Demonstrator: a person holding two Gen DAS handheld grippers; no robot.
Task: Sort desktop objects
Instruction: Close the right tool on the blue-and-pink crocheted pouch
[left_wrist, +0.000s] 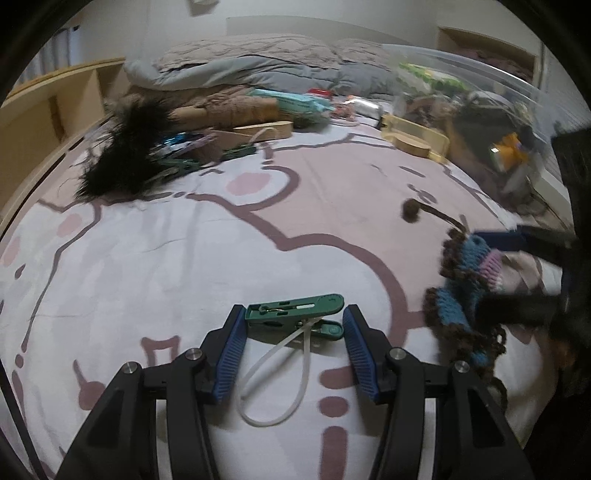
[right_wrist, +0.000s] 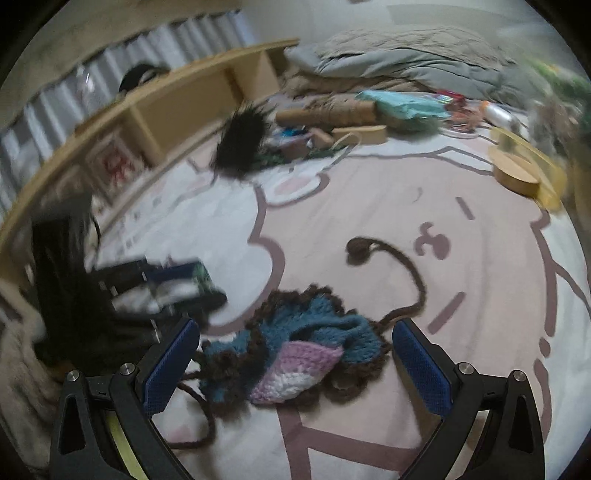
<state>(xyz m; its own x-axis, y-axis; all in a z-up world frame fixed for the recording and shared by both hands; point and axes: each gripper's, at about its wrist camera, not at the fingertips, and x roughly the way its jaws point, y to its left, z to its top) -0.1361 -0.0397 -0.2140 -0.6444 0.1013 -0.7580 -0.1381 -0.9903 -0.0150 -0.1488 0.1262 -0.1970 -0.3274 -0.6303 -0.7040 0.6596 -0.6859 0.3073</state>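
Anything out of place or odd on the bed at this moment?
Nothing looks damaged or spilled. The crocheted blue piece lies crumpled between the right gripper's open jaws, its brown cord trailing across the sheet. The green clothespin sits between the left gripper's pads.

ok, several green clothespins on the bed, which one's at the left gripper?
The lone green clothespin with the white loop, lying between the left gripper's pads. The other green pegs sit in the far pile by the black feathers.

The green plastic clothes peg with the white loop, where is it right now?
In the left wrist view, the green plastic clothes peg lies on the pink-and-white bedsheet between the left gripper's blue pads, left of the blue-and-brown crocheted piece.
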